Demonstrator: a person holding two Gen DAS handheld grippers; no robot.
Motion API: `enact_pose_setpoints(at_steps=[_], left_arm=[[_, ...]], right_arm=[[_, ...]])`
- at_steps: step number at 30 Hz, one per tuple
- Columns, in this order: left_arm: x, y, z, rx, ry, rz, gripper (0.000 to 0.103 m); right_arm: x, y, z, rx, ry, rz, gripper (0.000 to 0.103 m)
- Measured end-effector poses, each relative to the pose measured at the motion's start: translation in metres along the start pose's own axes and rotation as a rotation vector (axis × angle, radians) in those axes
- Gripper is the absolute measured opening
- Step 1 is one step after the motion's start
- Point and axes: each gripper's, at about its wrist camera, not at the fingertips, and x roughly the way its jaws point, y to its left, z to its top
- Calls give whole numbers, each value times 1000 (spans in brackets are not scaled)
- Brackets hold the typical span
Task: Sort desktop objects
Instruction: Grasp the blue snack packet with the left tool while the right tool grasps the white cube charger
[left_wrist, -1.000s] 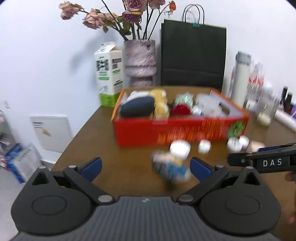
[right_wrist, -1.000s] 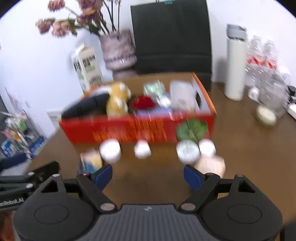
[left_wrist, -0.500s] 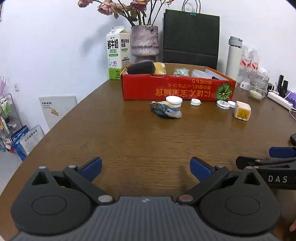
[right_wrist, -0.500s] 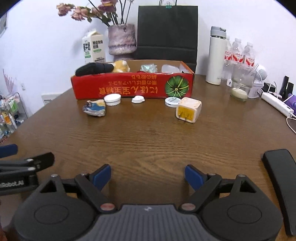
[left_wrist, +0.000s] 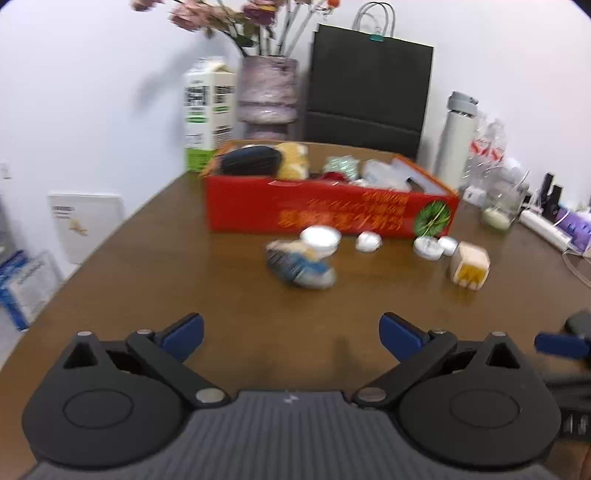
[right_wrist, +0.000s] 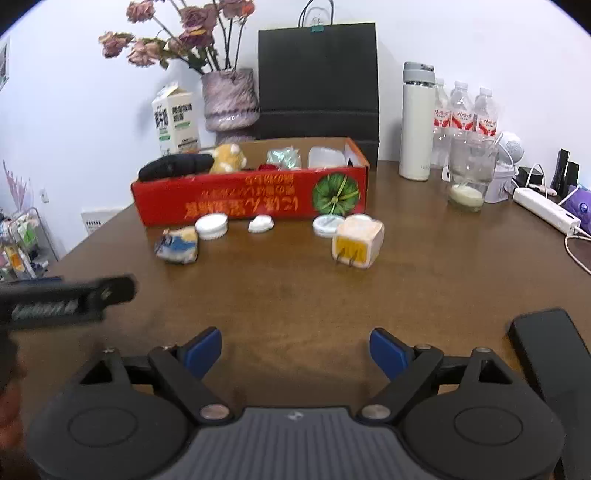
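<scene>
A red cardboard box (left_wrist: 332, 214) (right_wrist: 251, 201) holding several items stands mid-table. In front of it lie a crumpled blue-and-white packet (left_wrist: 299, 267) (right_wrist: 177, 245), a white round lid (left_wrist: 319, 238) (right_wrist: 210, 225), a small white piece (left_wrist: 367, 242) (right_wrist: 260, 223), a flat round tin (left_wrist: 428, 246) (right_wrist: 327, 224) and a white-and-yellow plug cube (left_wrist: 469, 266) (right_wrist: 356, 245). My left gripper (left_wrist: 291, 332) is open and empty, well short of the packet. My right gripper (right_wrist: 295, 349) is open and empty too, short of the plug cube.
Behind the box stand a milk carton (right_wrist: 175, 122), a vase of dried roses (right_wrist: 231, 99) and a black paper bag (right_wrist: 319, 77). A white flask (right_wrist: 417, 122), water bottles, a glass jar (right_wrist: 467, 177) and a power strip (right_wrist: 546, 208) crowd the right. A black phone (right_wrist: 550, 365) lies near right.
Both views have closed in on the box and loose items since half a second ago. The left view is blurred by motion. Both grippers stay open.
</scene>
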Motion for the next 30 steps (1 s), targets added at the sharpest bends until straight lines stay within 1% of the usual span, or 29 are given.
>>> enact_pose_setpoints(at_steps=[2, 4, 5, 6, 8, 10, 11, 12, 13, 14, 15, 16, 17, 18, 19, 20, 21, 22, 23, 24, 27, 30], left_arm=[[25, -4, 16, 5, 14, 1, 103], [49, -9, 28, 13, 17, 22, 103], [61, -10, 32, 25, 20, 28, 101], [71, -11, 36, 26, 26, 39, 96], [88, -12, 42, 2, 49, 44, 90], [99, -10, 44, -25, 67, 39, 89], [103, -10, 44, -36, 76, 40, 85], [108, -10, 42, -41, 85, 42, 79], [109, -11, 40, -41, 88, 51, 77], [109, -12, 37, -29, 67, 73, 66], [109, -15, 36, -9, 62, 92, 54], [109, -17, 35, 14, 57, 104, 48], [108, -18, 35, 24, 54, 100, 42], [107, -16, 34, 23, 53, 90, 34], [106, -16, 34, 24, 52, 84, 33], [104, -15, 33, 26, 51, 85, 32], [101, -15, 31, 28, 51, 89, 29], [98, -14, 30, 28, 52, 94, 24], [94, -14, 28, 27, 53, 100, 22], [90, -13, 27, 23, 58, 103, 22], [76, -12, 24, -5, 65, 111, 20], [60, -16, 21, 5, 45, 121, 19]], right_arm=[[6, -5, 5, 15, -6, -7, 87], [12, -12, 9, 34, -1, -18, 87], [16, -15, 11, 43, -1, -23, 87], [18, -19, 14, 50, -6, -28, 87], [25, -29, 23, 62, -37, -59, 87], [36, -38, 35, 78, -48, -93, 87], [44, -42, 42, 90, -48, -103, 86], [53, -46, 50, 104, -47, -110, 86], [64, -48, 56, 111, -44, -114, 86], [74, -50, 61, 117, -39, -128, 85], [86, -50, 67, 131, -27, -155, 85], [98, -50, 71, 141, -15, -173, 84], [106, -50, 74, 154, 0, -181, 78], [114, -49, 76, 165, 17, -189, 73], [120, -48, 77, 166, 23, -191, 69], [124, -47, 77, 164, 21, -190, 58], [127, -45, 76, 154, 20, -196, 50], [128, -42, 76, 137, 17, -209, 47], [127, -42, 75, 133, 21, -211, 41], [126, -42, 74, 134, 15, -201, 38], [121, -42, 71, 122, 5, -187, 38], [116, -42, 69, 125, -4, -172, 38]])
